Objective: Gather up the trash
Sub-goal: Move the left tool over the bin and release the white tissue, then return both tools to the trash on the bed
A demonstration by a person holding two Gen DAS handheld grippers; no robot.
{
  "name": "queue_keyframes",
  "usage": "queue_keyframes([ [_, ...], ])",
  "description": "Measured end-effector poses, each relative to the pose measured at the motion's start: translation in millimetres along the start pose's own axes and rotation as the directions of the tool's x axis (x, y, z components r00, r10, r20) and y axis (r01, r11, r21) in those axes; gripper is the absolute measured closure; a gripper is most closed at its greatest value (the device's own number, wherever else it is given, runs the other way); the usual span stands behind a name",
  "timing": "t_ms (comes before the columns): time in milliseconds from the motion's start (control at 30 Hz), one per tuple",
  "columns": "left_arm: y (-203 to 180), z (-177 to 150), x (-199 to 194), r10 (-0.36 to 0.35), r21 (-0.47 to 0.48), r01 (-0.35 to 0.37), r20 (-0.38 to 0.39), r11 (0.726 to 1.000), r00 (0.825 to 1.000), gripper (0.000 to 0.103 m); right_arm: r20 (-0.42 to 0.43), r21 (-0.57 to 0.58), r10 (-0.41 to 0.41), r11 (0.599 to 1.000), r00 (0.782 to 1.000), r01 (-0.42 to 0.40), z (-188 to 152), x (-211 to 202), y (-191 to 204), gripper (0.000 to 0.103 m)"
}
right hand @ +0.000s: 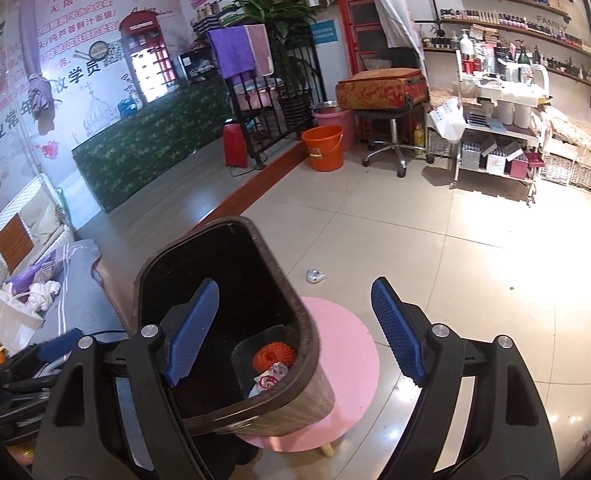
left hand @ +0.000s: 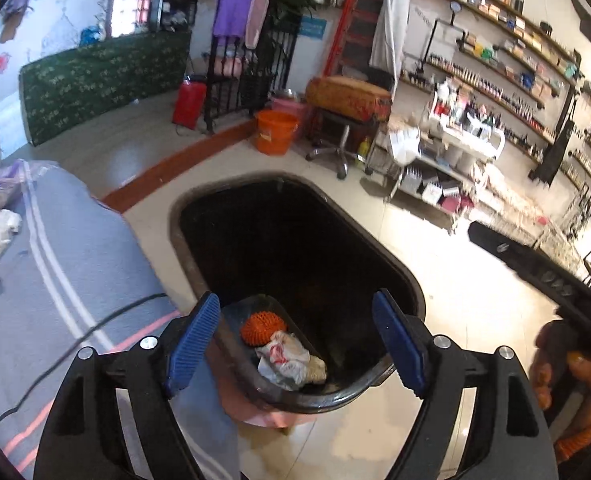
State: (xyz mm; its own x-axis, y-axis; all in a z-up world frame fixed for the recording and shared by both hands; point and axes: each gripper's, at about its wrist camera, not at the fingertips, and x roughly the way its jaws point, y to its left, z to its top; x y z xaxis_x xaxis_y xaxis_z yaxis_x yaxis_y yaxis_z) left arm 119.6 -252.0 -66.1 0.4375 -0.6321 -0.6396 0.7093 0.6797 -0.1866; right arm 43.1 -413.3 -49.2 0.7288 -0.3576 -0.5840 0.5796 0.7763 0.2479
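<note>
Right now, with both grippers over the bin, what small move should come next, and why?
Probably swing the right gripper toward the crumpled scrap on the floor beyond the bin. Both grippers are open and empty, the orange net and wrapper already lie in the bin, and that scrap remains.

Bin (right hand: pixel 231 320) on stool (right hand: pixel 343 360) w/ net ball (right hand: pixel 273 354) + wrapper (right hand: pixel 269 380) inside; scrap (right hand: pixel 315 276) on floor behind.

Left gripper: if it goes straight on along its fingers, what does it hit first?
Probably the trash bin: the open left gripper points into its mouth, toward the orange foam net and crumpled wrapper at the bottom. Depth is unclear.
</note>
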Motion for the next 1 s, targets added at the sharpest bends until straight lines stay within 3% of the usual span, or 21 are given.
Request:
queue_keyframes([
  [200,7,0,-45,0.125,0.019,-0.129,0.127,0.992,0.984,0.010,0.003,-0.042,0.064,0.997,0.998,-0.063,-6,-5,30,0.019],
  [533,51,-14,-101,0.276,-0.086,-0.264,0.185,0.961,0.943,0.006,-0.039,-0.152,0.212,0.965,0.977,-0.215,-20,-10,101,0.018],
  [667,73,-28,-119,0.392,-0.114,-0.377,0.174,0.919,0.903,0.006,-0.060,-0.203,0.278,0.937,0.959,-0.284,-27,-14,134,0.017],
  [833,104,-49,-142,0.441,-0.199,-0.410,0.153,0.890,0.884,0.006,-0.105,-0.255,0.358,0.892,0.928,-0.373,-40,-18,176,0.017],
  [1000,131,-73,-168,0.520,-0.257,-0.477,0.138,0.841,0.843,0.006,-0.149,-0.295,0.428,0.841,0.891,-0.453,-49,-23,216,0.017],
])
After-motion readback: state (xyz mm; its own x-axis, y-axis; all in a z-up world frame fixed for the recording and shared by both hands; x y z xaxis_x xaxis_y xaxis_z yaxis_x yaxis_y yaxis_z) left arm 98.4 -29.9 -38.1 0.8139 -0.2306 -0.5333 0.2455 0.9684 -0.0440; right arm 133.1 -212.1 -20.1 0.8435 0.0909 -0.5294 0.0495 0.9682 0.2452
